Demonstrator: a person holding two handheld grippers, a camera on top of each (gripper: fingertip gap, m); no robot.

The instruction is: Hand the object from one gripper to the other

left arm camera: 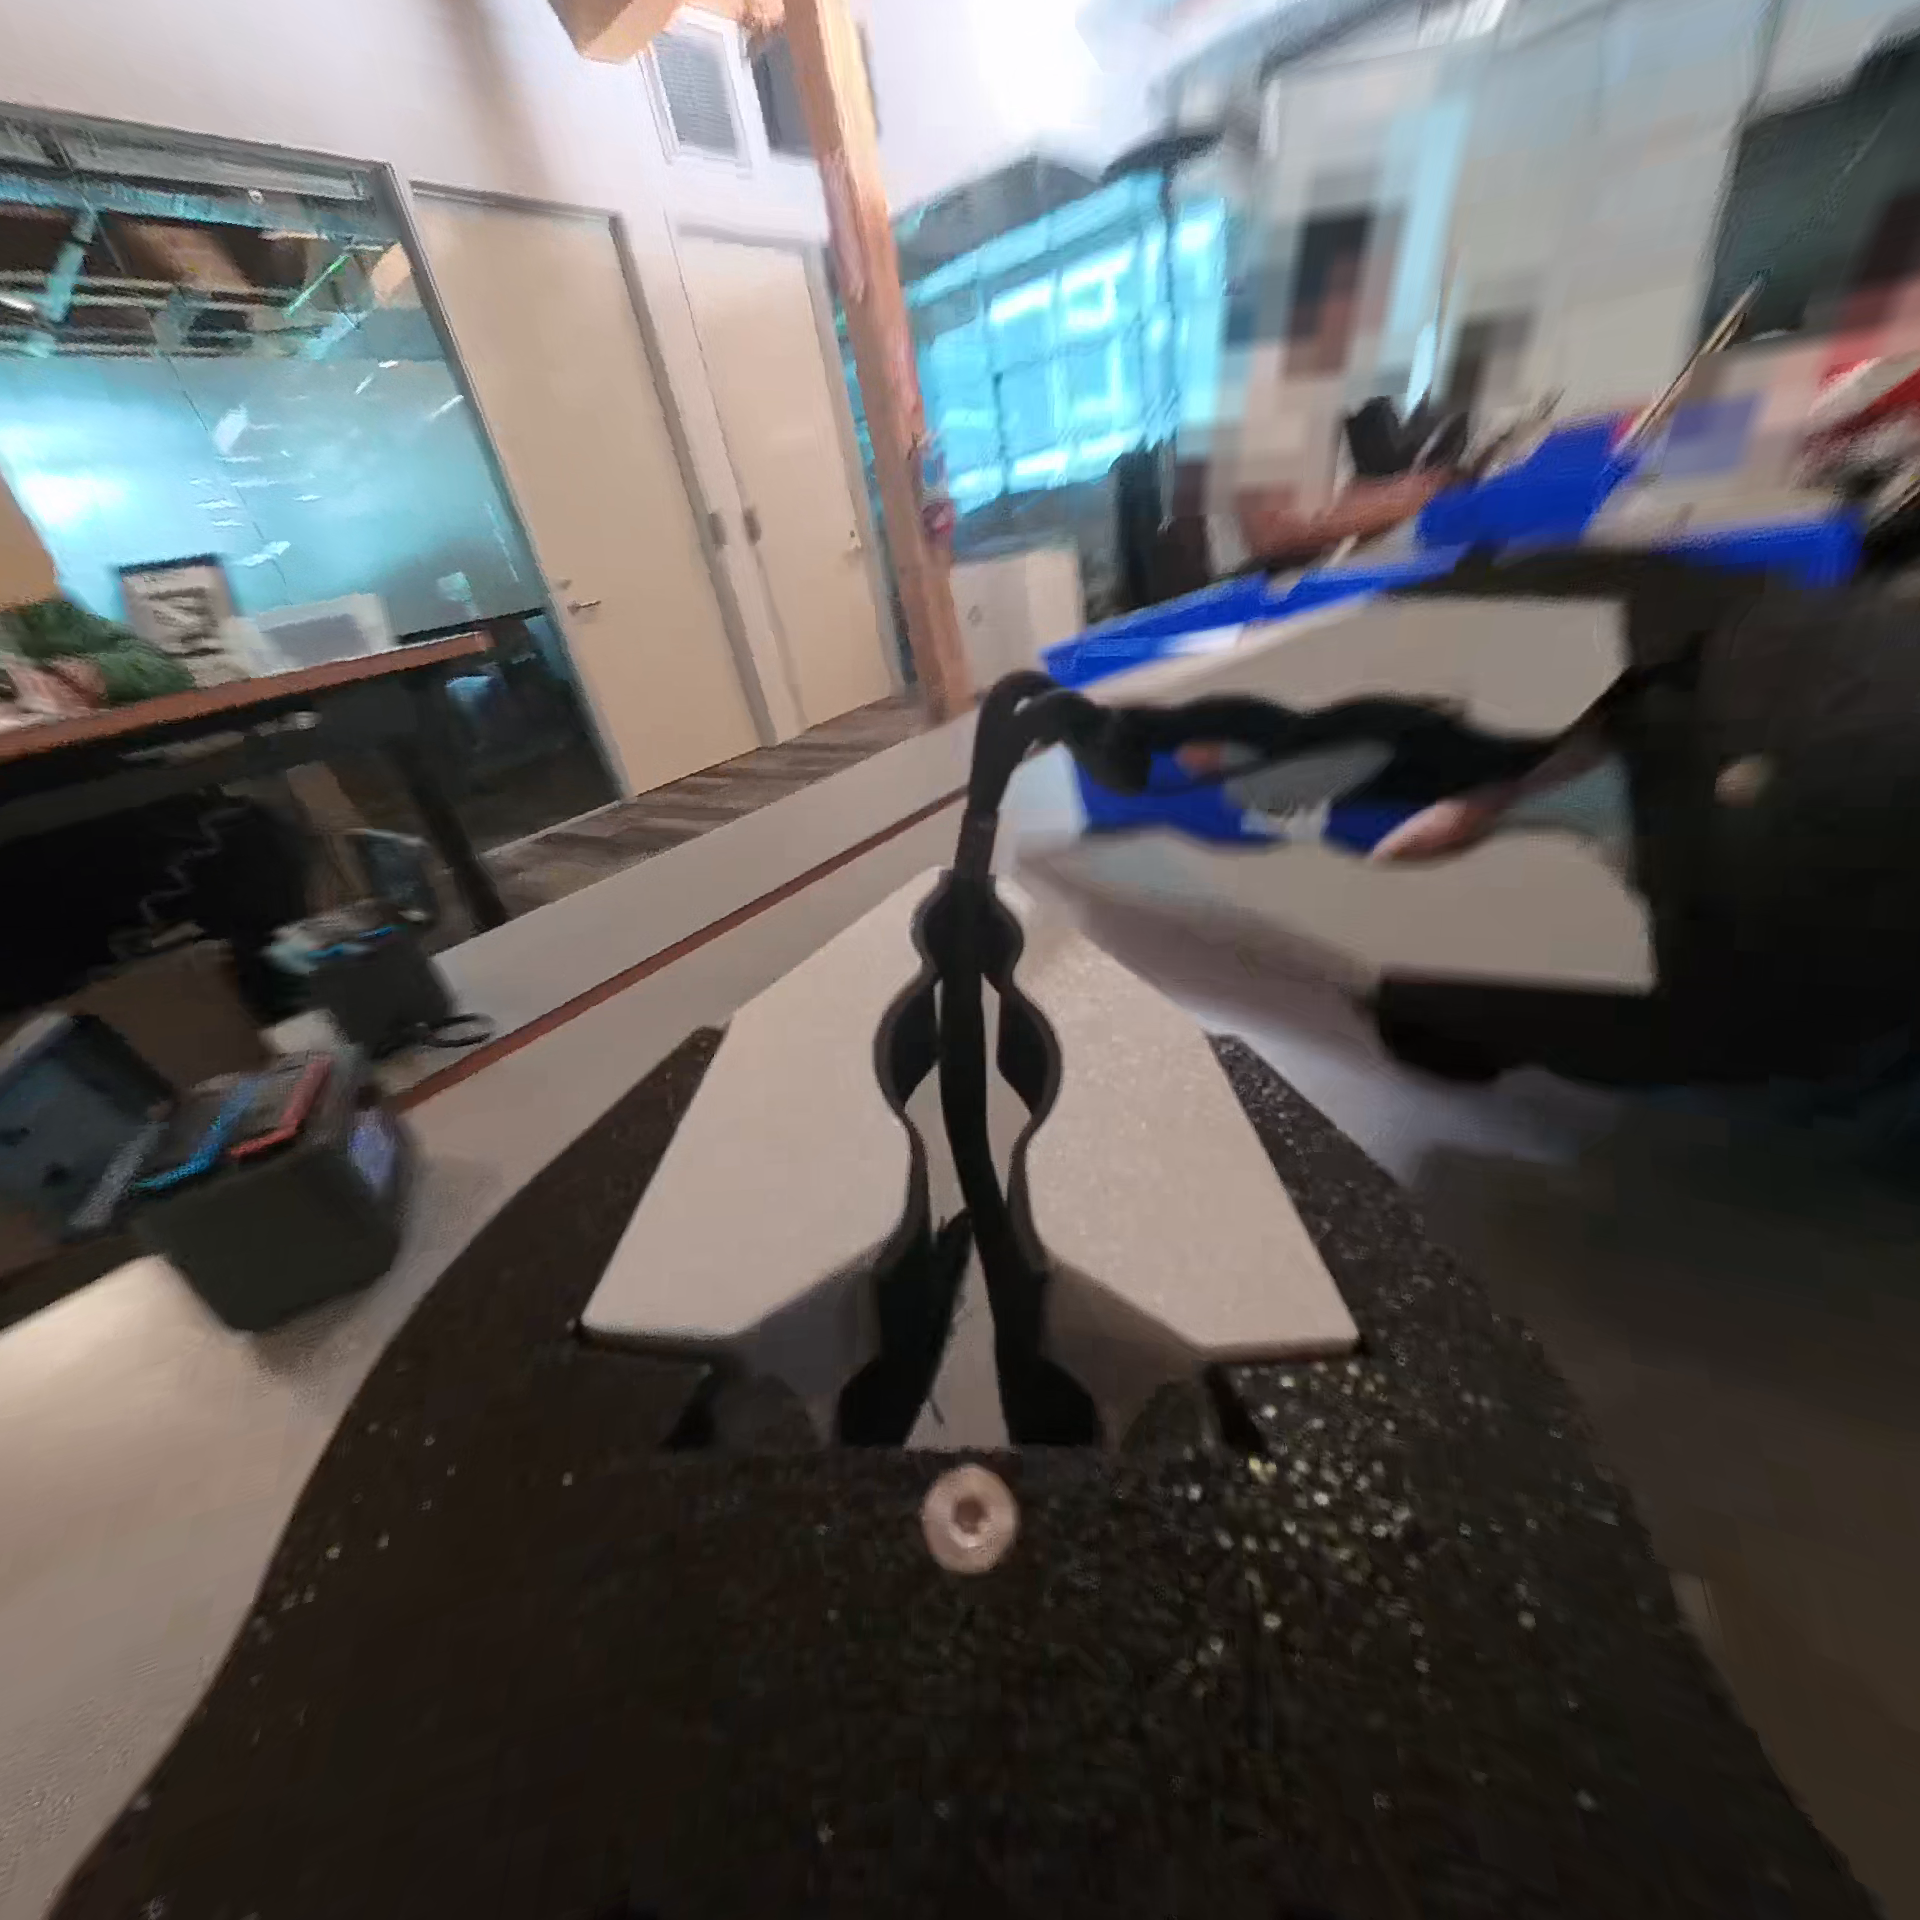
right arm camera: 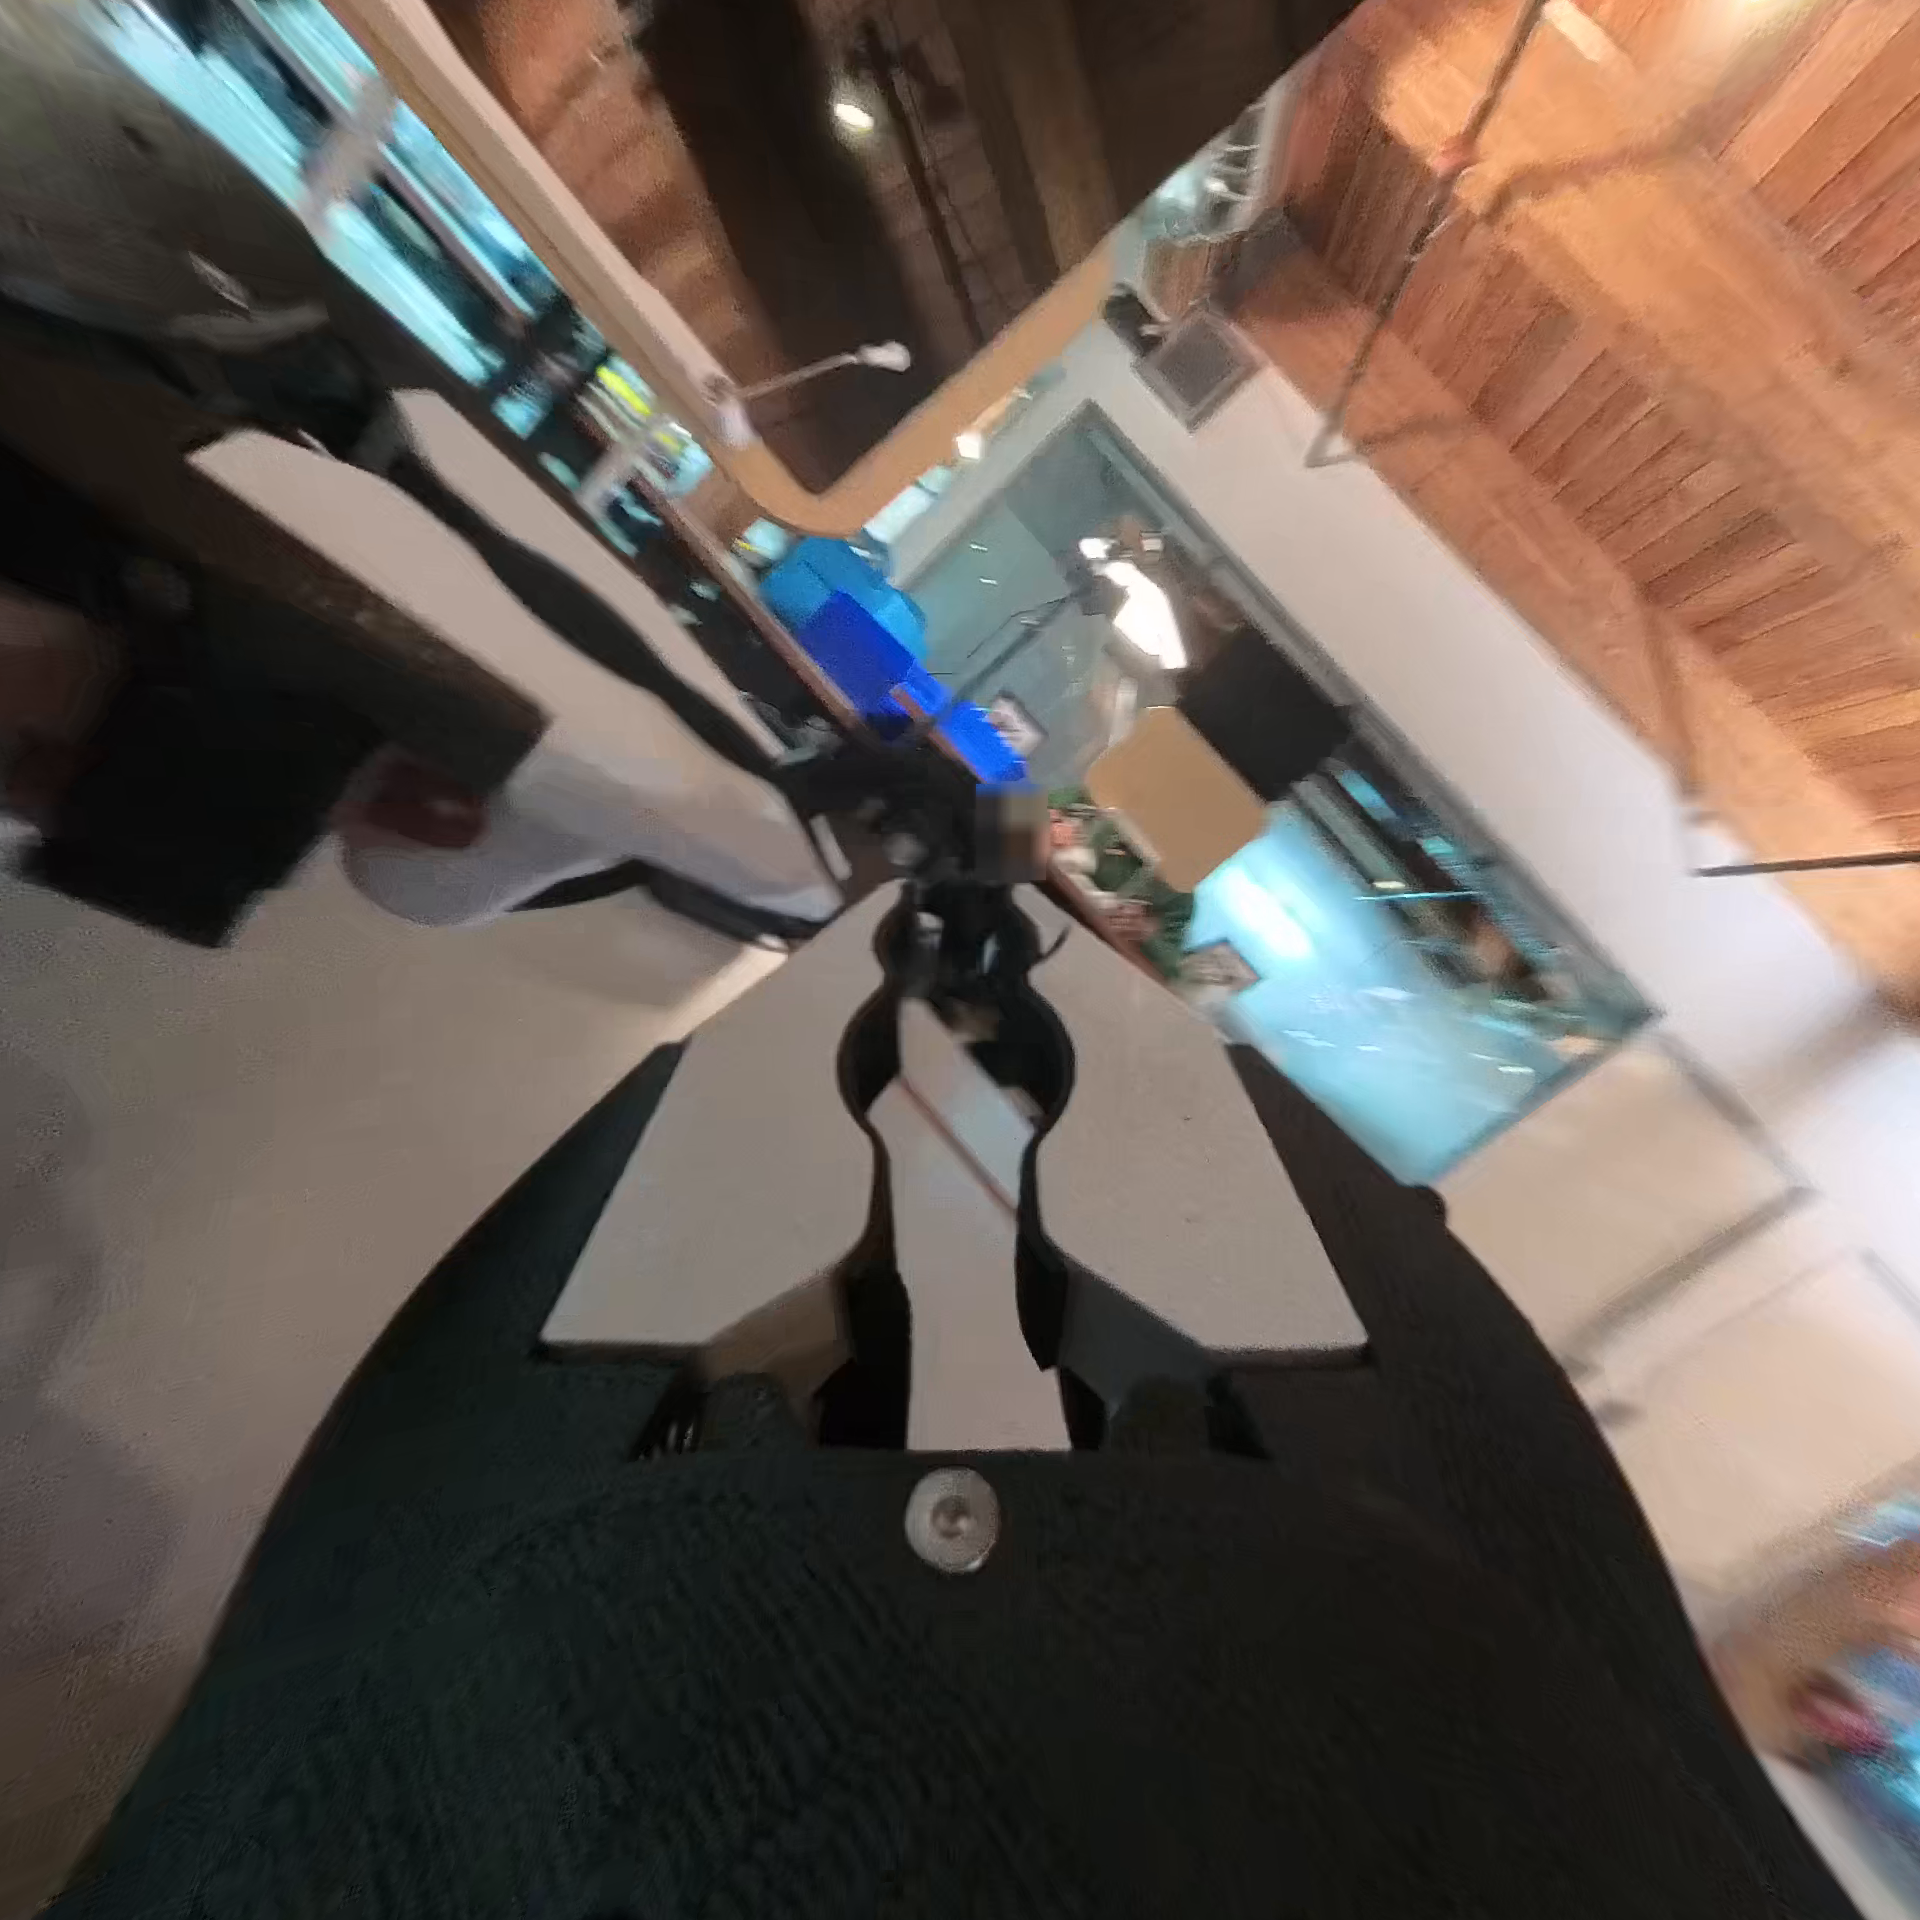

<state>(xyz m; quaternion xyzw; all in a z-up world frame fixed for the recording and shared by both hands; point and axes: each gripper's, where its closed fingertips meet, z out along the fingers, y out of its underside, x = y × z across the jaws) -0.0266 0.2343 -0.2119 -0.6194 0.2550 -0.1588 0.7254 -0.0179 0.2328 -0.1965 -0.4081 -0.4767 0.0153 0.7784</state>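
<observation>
Much of both views is smeared, and a mosaic patch covers the upper right of my left wrist view, so the person there is only a dark shape at the right edge. In that view my left gripper (left arm camera: 966, 914) is clamped on a thin black strap (left arm camera: 971, 1039): it runs up the middle of the frame between my two white fingers (left arm camera: 800, 1143), pinched at the tips, then bends over to the right. There it meets my right gripper (left arm camera: 1060, 727), which comes in sideways from the right edge with its white fingers closed around the strap's other end. What the strap belongs to I cannot make out; it is narrow, flat and dull black, with a frayed bit low between my fingers. Behind it sit a blue bin (left arm camera: 1195, 800), half hidden by the right gripper, a grey table (left arm camera: 623, 935), and a dark box (left arm camera: 270, 1205) at lower left. The right wrist view is rolled over, ceiling beams at upper right. My right gripper (right arm camera: 961, 935) has its tips closed on a small black tangle, the strap (right arm camera: 966, 966), at frame centre, too blurred to read in detail. The left gripper (right arm camera: 821, 831) enters from the left edge, its tips touching that same tangle.
</observation>
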